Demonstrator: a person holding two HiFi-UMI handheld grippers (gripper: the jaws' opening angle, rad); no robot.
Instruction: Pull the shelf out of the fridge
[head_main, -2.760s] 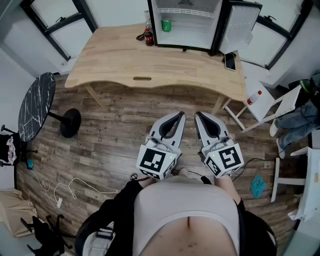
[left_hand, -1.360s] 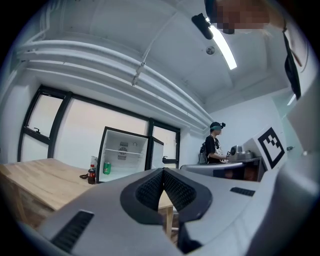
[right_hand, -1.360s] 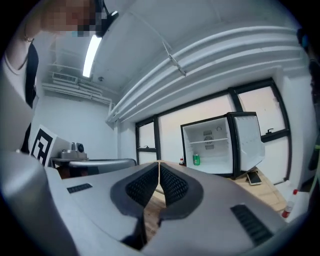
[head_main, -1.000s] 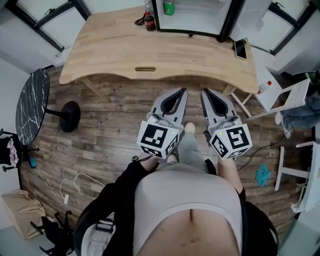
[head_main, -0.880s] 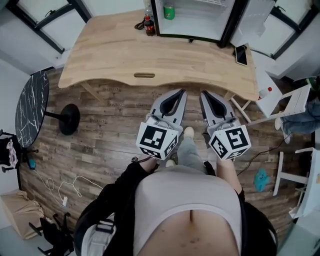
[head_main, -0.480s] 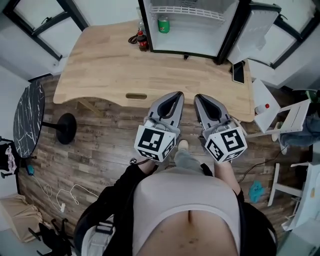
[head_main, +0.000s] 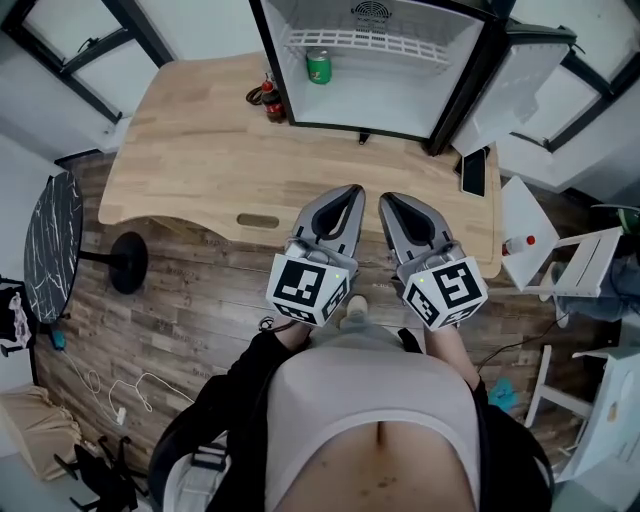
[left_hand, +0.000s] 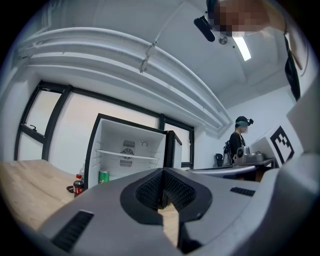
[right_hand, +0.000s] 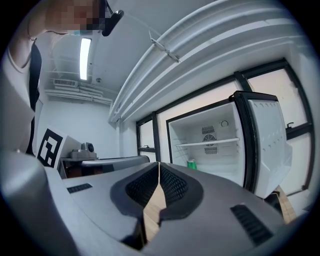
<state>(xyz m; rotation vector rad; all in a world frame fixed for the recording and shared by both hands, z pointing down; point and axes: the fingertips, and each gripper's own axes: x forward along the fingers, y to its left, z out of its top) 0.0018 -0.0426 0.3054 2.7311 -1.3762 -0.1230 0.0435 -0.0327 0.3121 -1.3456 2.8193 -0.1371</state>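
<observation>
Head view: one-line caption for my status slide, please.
Shut and empty, the left claw and right claw hover at the table edge, facing the open fridge, its wire shelf above a green can.

A dark, weathered wood-plank floor (head_main: 200, 310) runs under a pale wooden bench (head_main: 190, 150) with a wavy front edge. Left of the bench stands a round black marble-topped side table (head_main: 55, 240) on a black disc foot (head_main: 128, 262). To its right is a white chair (head_main: 585, 272). Black-framed windows (head_main: 70, 45) are set in white walls (head_main: 200, 25). Overhead, white pipes (left_hand: 125, 55) and a lit strip light (left_hand: 243, 46) cross the white ceiling (left_hand: 175, 30).
</observation>
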